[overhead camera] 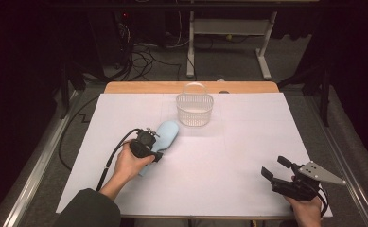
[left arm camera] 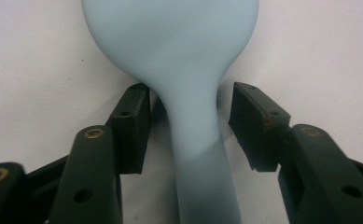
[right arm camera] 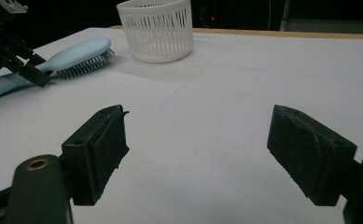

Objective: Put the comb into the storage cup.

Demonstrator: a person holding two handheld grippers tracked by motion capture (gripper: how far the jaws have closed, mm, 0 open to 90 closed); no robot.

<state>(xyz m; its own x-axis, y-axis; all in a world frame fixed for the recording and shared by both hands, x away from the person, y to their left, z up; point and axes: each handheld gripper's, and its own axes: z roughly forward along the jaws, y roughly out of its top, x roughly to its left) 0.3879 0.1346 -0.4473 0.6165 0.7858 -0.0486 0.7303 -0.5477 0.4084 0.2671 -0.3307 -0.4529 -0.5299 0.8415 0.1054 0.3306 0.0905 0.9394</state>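
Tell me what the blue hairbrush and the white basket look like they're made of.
The hairbrush looks like smooth moulded plastic with a matte, perhaps soft-touch, pale blue finish: even colour, rounded edges, only a soft sheen. Its bristles look thin, dark and stiff, probably plastic, though they are too small to be sure. The basket looks like thin, slightly glossy white plastic, its wall slotted and letting light through.

No legible text, label, brand, number or sign appears on any item in the high view, the left gripper view or the right gripper view.
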